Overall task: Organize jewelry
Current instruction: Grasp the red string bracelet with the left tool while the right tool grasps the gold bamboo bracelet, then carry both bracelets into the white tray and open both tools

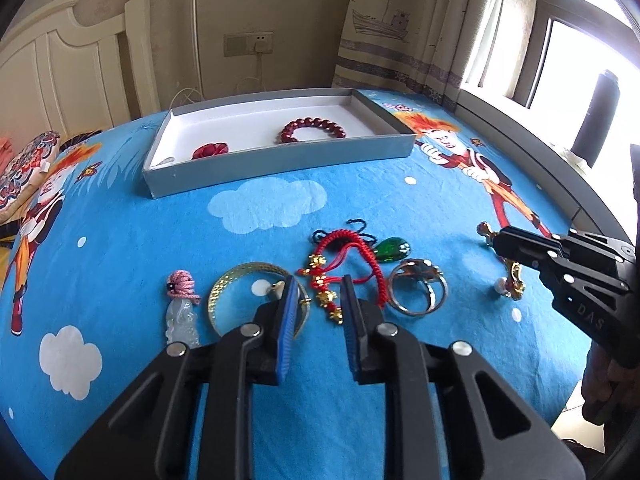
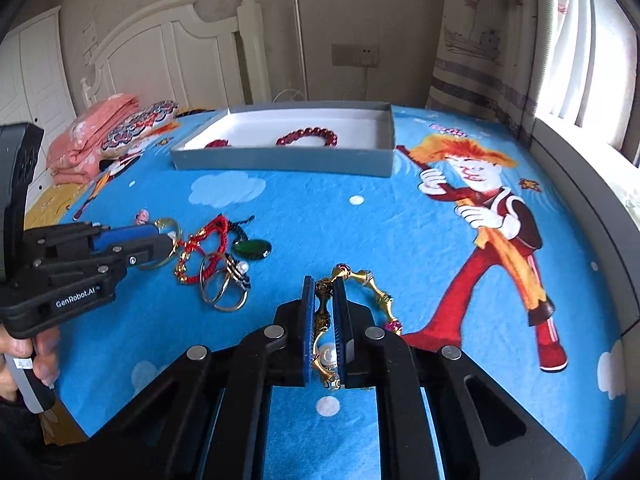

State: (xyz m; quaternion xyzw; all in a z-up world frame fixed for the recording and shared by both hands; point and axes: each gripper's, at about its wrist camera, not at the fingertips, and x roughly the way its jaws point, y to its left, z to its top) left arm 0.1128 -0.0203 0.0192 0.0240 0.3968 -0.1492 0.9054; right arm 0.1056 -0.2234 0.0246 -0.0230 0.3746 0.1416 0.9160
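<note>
A grey box (image 1: 280,160) with a white inside sits at the far side of the blue cloth and holds a red bead bracelet (image 1: 311,130) and a red flower piece (image 1: 210,150). My left gripper (image 1: 320,286) is open, low over a red cord bracelet with gold beads (image 1: 344,260), beside a gold bangle (image 1: 232,288). My right gripper (image 2: 323,286) is shut on a gold bamboo-style bangle (image 2: 376,288) with a pearl (image 2: 327,354); it also shows in the left wrist view (image 1: 514,280).
Near the left gripper lie a jade pendant with a pink knot (image 1: 182,312), a green stone pendant (image 1: 394,250) and silver rings (image 1: 418,290). A headboard (image 2: 168,52), folded bedding (image 2: 92,136) and a curtained window (image 2: 580,40) surround the bed.
</note>
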